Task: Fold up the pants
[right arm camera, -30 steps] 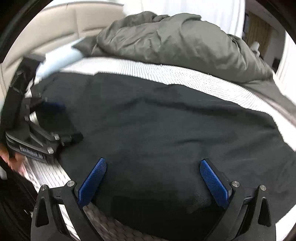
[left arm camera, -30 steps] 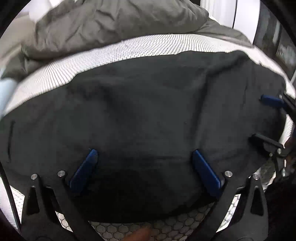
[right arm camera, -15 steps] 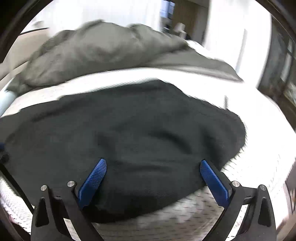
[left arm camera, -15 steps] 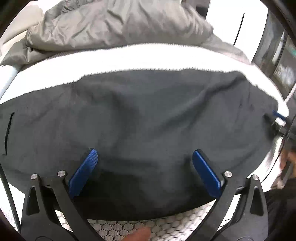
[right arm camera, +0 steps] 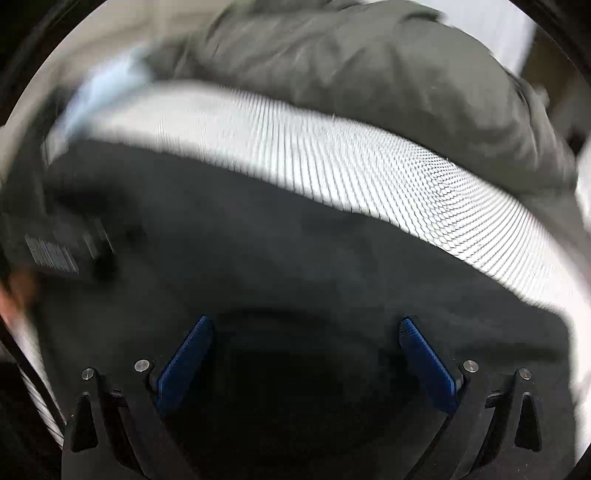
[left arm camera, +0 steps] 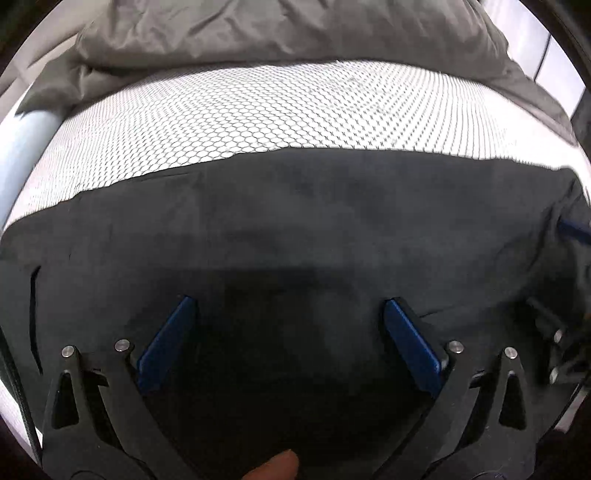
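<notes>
Black pants (left arm camera: 295, 229) are spread flat on the honeycomb-patterned bed (left arm camera: 258, 107). Left gripper (left arm camera: 288, 332) and right gripper (right arm camera: 304, 350) are held wide apart over them, nothing pinched. A fingertip (left arm camera: 273, 467) is only caught left-side; the right view's pretty smeared.

Both wrist views low, close over pants (left arm camera: 295, 229), facing duvet (left arm camera: 280, 29).

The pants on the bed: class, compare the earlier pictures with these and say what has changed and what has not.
The left tongs and right tongs have closed in over the black pants, which now fill the lower view, their far edge lower against the honeycomb sheet. Nothing was gripped: both remain open. The grey duvet stays heaped behind.
</notes>
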Motion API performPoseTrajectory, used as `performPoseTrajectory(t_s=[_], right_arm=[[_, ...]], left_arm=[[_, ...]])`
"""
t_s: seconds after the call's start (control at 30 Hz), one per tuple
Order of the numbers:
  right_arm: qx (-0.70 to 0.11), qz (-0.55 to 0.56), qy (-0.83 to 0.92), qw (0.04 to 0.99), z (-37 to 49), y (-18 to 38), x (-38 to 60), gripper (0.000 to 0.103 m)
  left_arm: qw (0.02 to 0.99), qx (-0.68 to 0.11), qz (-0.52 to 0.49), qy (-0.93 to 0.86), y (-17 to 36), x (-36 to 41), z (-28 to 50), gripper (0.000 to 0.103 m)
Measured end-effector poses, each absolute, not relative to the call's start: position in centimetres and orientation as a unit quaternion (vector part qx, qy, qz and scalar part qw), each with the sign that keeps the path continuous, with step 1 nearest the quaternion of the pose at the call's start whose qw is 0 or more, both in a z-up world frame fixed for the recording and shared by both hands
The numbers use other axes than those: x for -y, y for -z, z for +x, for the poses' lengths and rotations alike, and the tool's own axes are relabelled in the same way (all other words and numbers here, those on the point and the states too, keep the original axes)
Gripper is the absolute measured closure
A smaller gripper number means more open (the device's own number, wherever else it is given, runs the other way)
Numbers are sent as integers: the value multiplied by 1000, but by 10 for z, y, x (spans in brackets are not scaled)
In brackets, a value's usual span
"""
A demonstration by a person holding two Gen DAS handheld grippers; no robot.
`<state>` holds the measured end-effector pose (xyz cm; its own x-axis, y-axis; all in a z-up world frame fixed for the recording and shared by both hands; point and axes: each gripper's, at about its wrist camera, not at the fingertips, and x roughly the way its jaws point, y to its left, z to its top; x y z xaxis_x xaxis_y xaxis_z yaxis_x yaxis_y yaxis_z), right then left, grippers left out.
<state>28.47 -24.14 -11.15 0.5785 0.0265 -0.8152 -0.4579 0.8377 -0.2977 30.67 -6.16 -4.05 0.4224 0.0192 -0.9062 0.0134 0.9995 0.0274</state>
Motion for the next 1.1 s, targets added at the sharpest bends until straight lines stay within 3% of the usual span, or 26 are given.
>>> performPoseTrajectory(t_s=[0.3, 0.57, 0.77, 0.97, 1.1], right_arm=[[-462, -78, 82, 880, 295, 97, 430, 1], [-401, -111, -43, 908, 273, 61, 319, 1], [-446, -162, -96, 875, 313, 100, 226, 1], [-438, -189, 41, 878, 315, 97, 306, 0], [-452, -67, 136, 879, 313, 95, 412, 1]], left_arm=[[845, -534, 20, 2, 40, 59, 299, 0], [861, -507, -33, 32, 6, 63, 306, 1], [840, -539, -53, -8, 41, 46, 331, 1], [847, -530, -43, -6, 40, 43, 325, 1], [852, -522, -44, -6, 43, 40, 328, 1]])
